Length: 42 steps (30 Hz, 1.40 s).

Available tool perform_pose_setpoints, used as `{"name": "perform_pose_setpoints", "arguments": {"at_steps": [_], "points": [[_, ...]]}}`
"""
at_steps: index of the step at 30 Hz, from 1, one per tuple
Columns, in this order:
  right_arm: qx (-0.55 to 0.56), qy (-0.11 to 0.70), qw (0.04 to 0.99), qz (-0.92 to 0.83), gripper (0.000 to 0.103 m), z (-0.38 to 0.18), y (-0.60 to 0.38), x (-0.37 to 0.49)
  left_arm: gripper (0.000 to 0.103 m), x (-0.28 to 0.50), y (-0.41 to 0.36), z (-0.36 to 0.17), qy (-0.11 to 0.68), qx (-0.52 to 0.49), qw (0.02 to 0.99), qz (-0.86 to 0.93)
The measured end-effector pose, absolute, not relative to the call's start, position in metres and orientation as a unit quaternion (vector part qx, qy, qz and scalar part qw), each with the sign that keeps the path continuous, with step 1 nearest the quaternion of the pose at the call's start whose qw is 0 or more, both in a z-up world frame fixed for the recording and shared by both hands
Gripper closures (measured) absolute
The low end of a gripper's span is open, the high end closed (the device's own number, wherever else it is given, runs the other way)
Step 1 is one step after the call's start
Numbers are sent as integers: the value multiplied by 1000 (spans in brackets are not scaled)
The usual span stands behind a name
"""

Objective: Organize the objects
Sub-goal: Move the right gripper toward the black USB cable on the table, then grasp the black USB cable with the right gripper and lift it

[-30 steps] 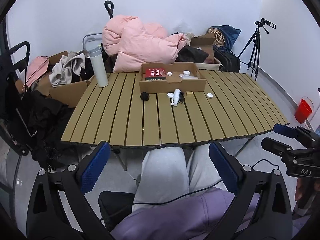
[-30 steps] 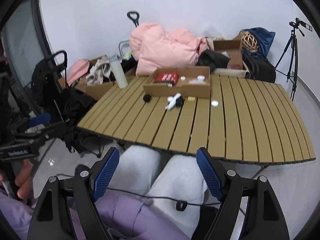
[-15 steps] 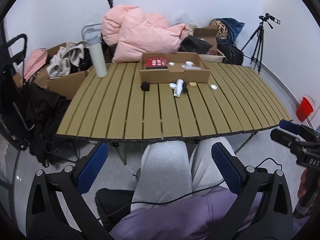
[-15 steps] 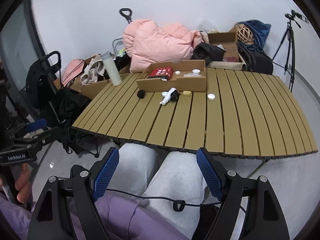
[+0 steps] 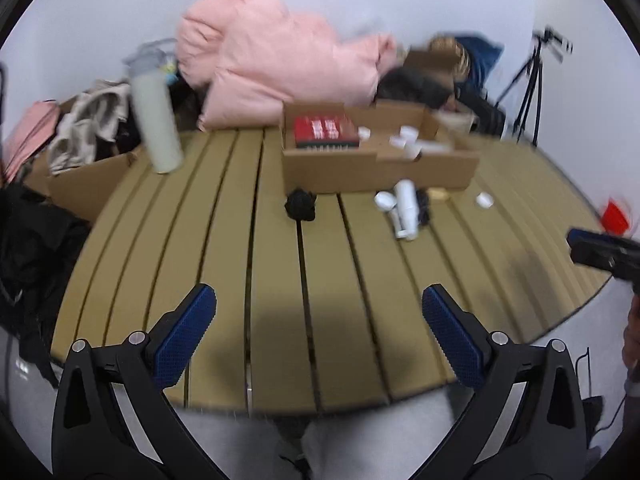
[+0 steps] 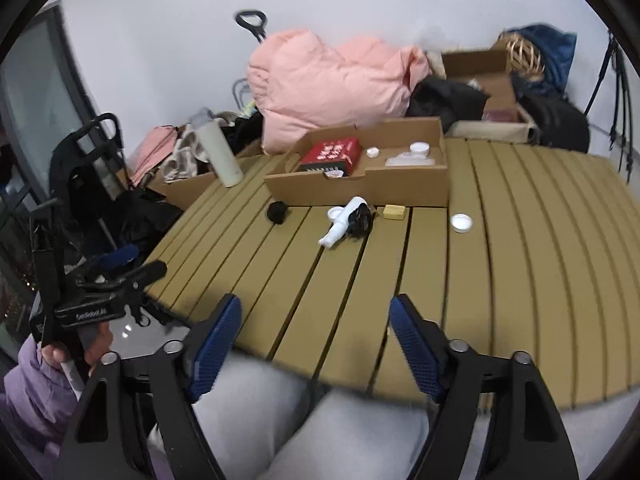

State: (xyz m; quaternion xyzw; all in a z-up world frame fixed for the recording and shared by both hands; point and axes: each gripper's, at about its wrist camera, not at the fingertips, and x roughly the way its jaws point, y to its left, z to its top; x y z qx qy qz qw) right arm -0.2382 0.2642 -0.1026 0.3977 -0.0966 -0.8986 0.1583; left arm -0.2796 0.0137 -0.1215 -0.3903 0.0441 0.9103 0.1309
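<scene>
Fingers [image 6: 216,340] well short of white bottle [image 6: 342,222]

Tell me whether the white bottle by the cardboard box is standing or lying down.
Lying down: the white bottle rests lengthwise on the table slats, in front of the box.

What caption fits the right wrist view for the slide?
Open right claw over the slatted table's near edge; white bottle, cap and black clump lie before the cardboard box.

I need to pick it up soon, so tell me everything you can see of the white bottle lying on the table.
The white bottle is a small, slim, plastic-looking cylinder lying on its side on the slatted table, in front of the cardboard box. Its narrow end points toward the near edge. A black bundle lies against one side, a white cap close on the other. No gripper touches it.
</scene>
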Motion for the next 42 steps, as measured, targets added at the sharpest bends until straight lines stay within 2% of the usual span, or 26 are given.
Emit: {"name": "perform_pose_setpoints", "arguments": {"at_steps": [5, 11, 12, 14, 16, 17, 18, 19, 21, 22, 24, 28, 31, 35, 42], "points": [[436, -108, 147, -881, 37, -145, 251, -329, 9, -353, 26, -149, 74, -388, 119, 911], [459, -125, 120, -871, 38, -184, 248, -407, 9, -425, 28, -187, 68, -421, 102, 899], [464, -134, 116, -868, 40, -191, 250, -416, 12, -432, 28, -192, 62, -425, 100, 897], [478, -138, 117, -860, 54, -201, 252, -425, 19, -443, 27, -199, 48, -436, 96, 893], [484, -137, 116, -857, 55, -206, 256, -421, 19, -448, 27, -205, 49, -443, 94, 890], [481, -149, 116, -856, 55, -206, 262, -418, 24, -449, 26, -208, 50, -447, 94, 888], [477, -152, 112, -859, 55, -206, 265, -416, 37, -451, 27, -211, 52, -450, 93, 886], [473, -143, 108, -863, 55, -204, 265, -415, 44, -453, 26, -214, 49, -455, 94, 884], [473, -122, 116, -865, 55, -205, 258, -419, 66, -455, 26, -215, 42, -449, 95, 887], [475, -123, 121, -863, 57, -206, 256, -423, 70, -457, 28, -215, 45, -450, 95, 887], [481, -138, 132, -856, 59, -211, 253, -431, 71, -456, 29, -213, 47, -447, 92, 889], [497, -155, 138, -843, 78, -214, 246, -437, 72, -443, 25, -204, 21, -439, 90, 894], [503, -139, 147, -840, 79, -211, 241, -430, 72, -417, 22, -189, -7, -438, 100, 894], [482, -129, 128, -857, 79, -189, 253, -396, 72, -364, 29, -162, 37, -437, 99, 893], [452, -98, 121, -878, 79, -137, 260, -252, 72, -242, 27, -116, -16, -439, 137, 888]]}}
